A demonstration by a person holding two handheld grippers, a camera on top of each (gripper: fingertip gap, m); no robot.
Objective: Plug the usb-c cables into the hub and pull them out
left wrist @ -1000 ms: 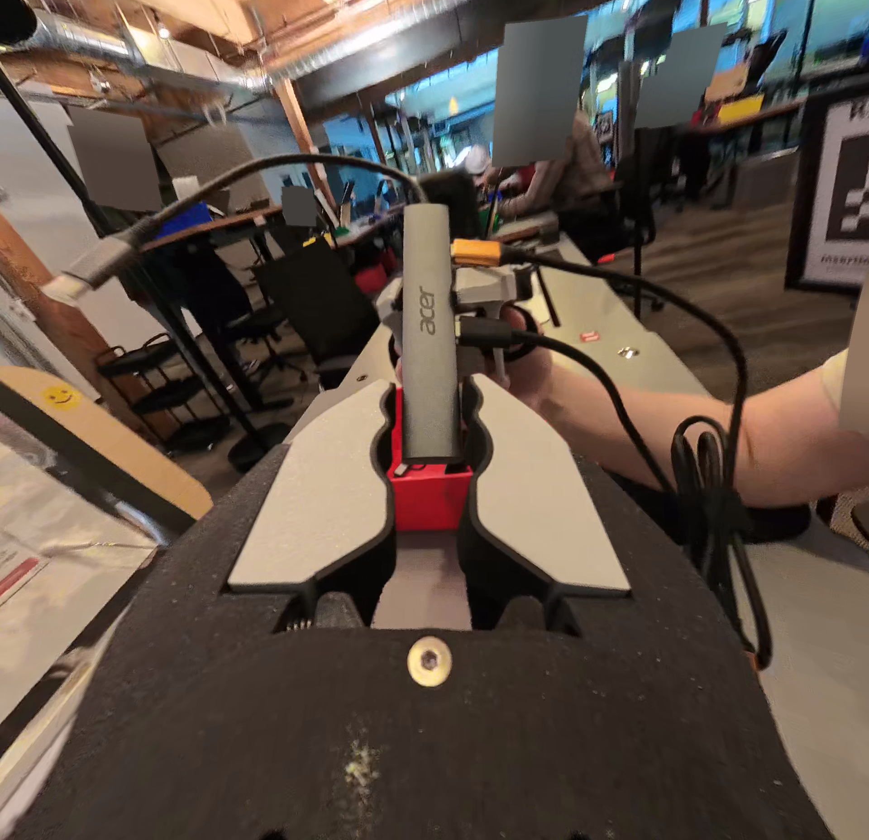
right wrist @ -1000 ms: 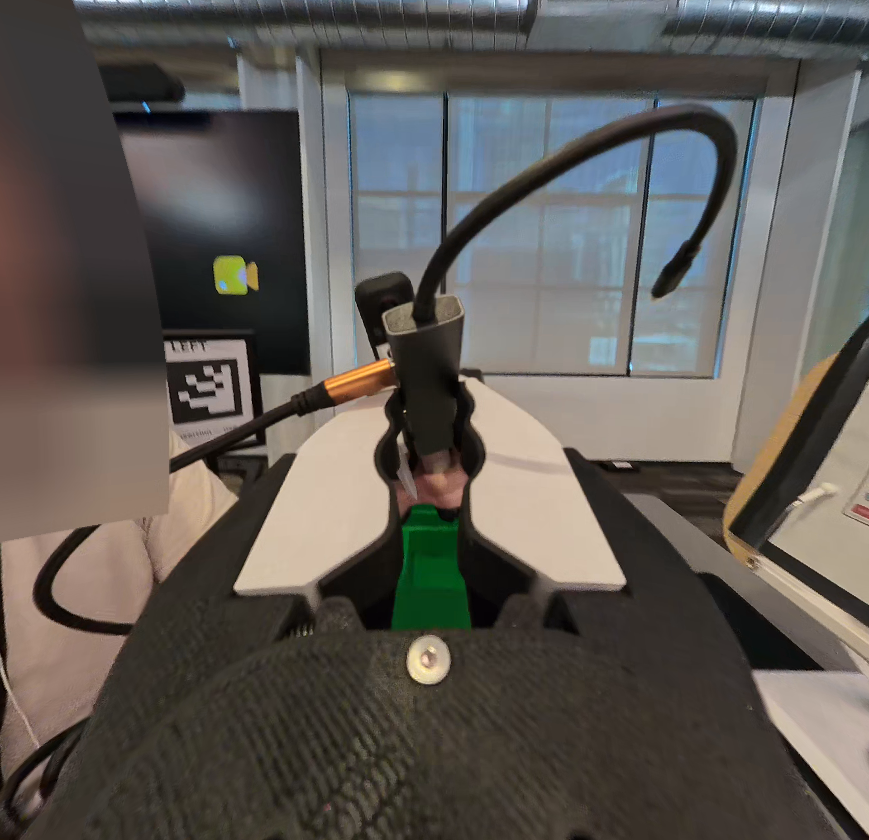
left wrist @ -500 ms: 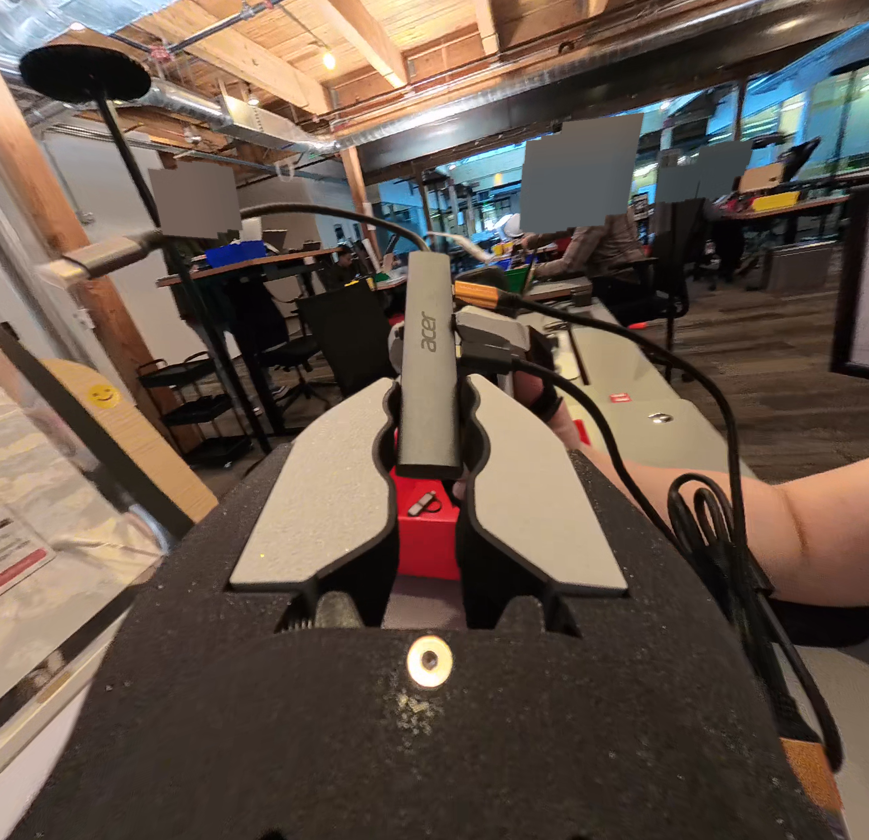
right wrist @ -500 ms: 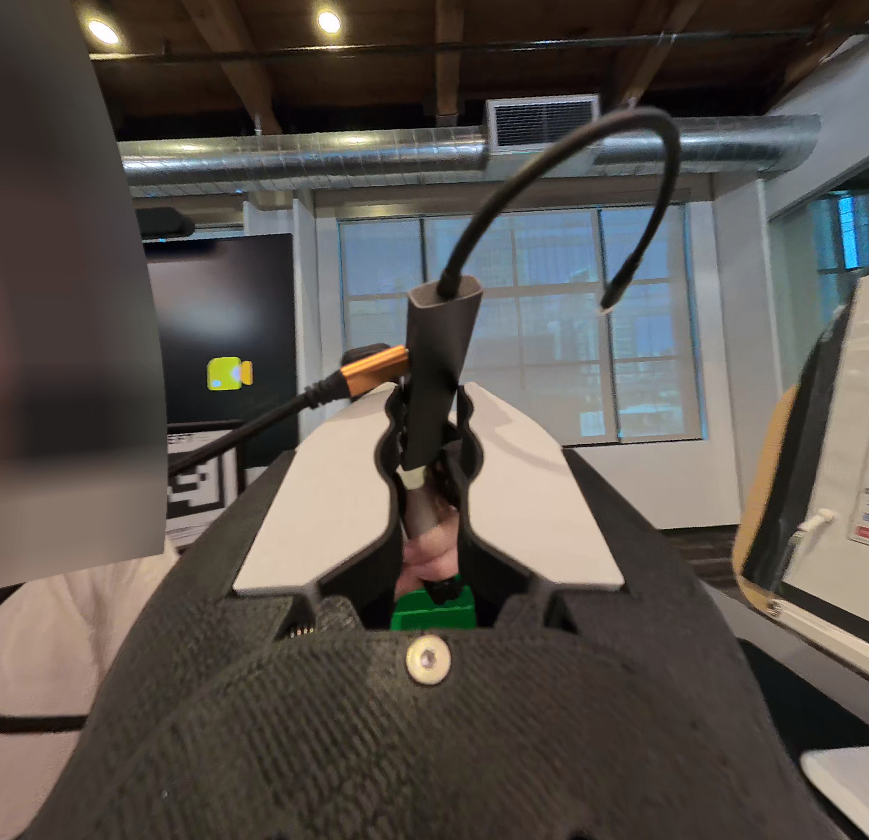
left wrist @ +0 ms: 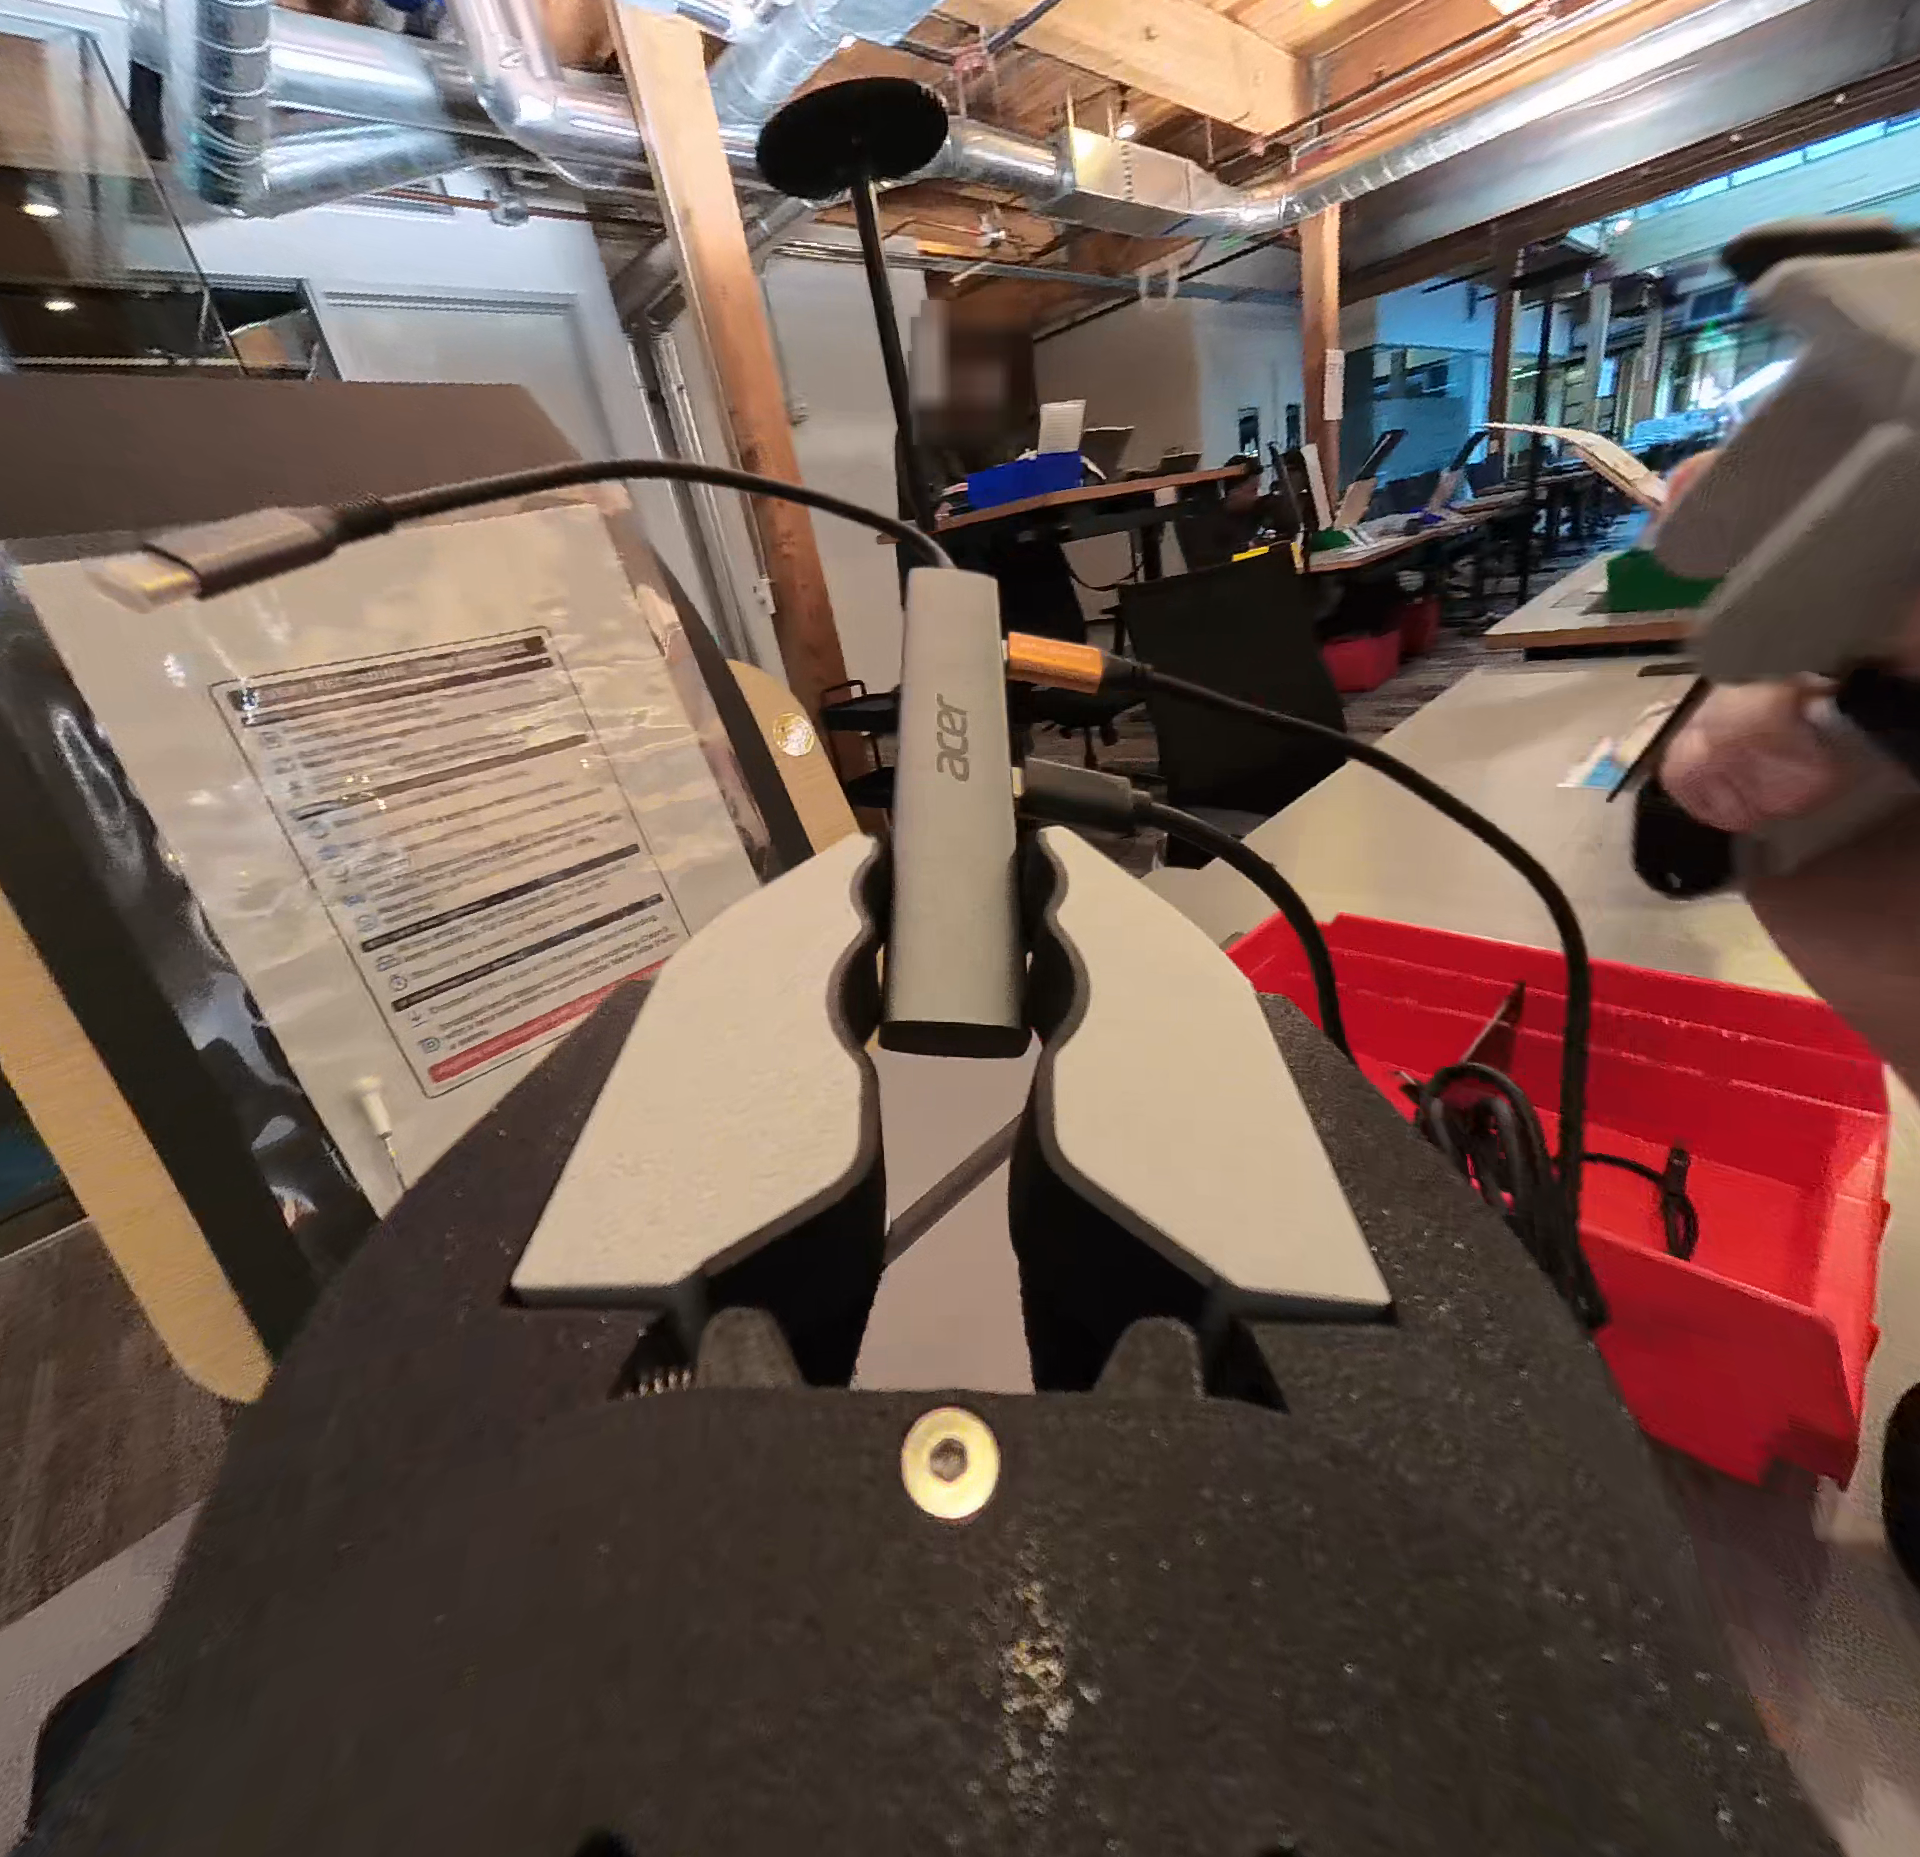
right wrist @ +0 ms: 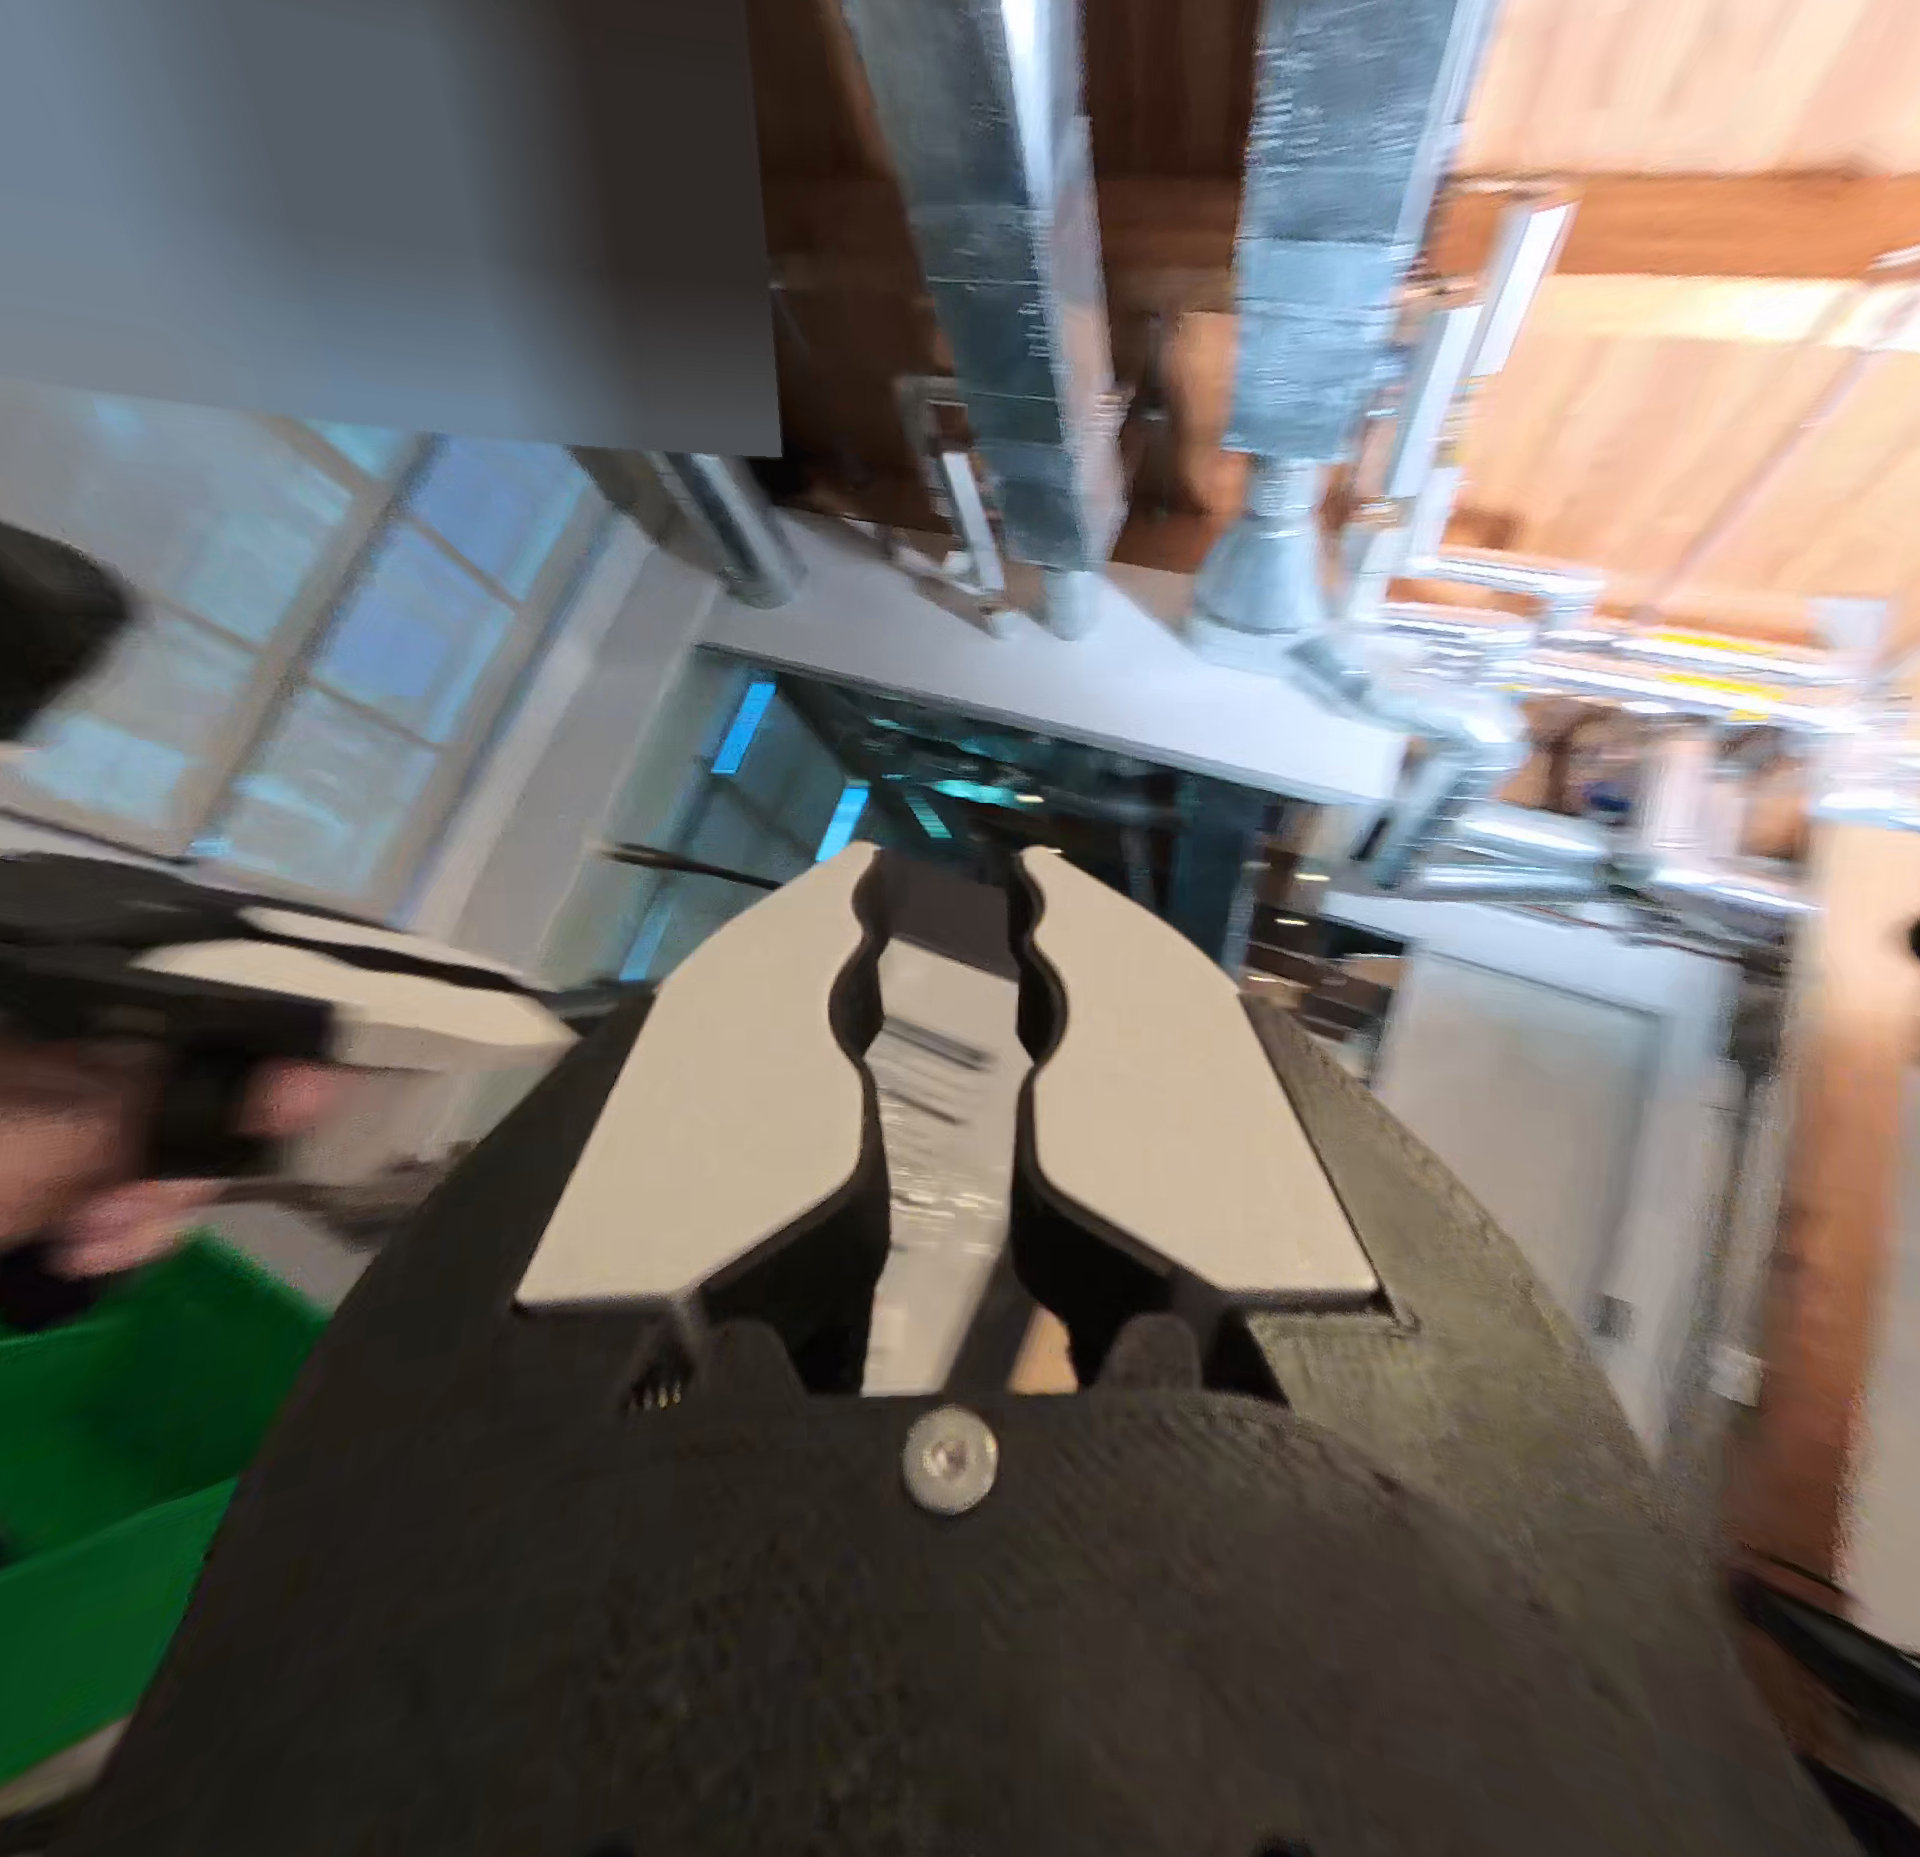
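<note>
Grey USB-C hub upright, pinched betw. left gripper fingers; orange-tipped cable and black cable plugged into its right side. Right gripper fingers spread, holding nothing. Red bin on counter below.

1 grey hub, centre frame; 2 cables plugged into its right side: 1 orange-tipped, 1 black-tipped; 1 red bin, lower right.

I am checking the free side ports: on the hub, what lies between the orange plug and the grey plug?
Bare hub edge: left wrist view shows nothing between orange plug and grey plug.
</note>
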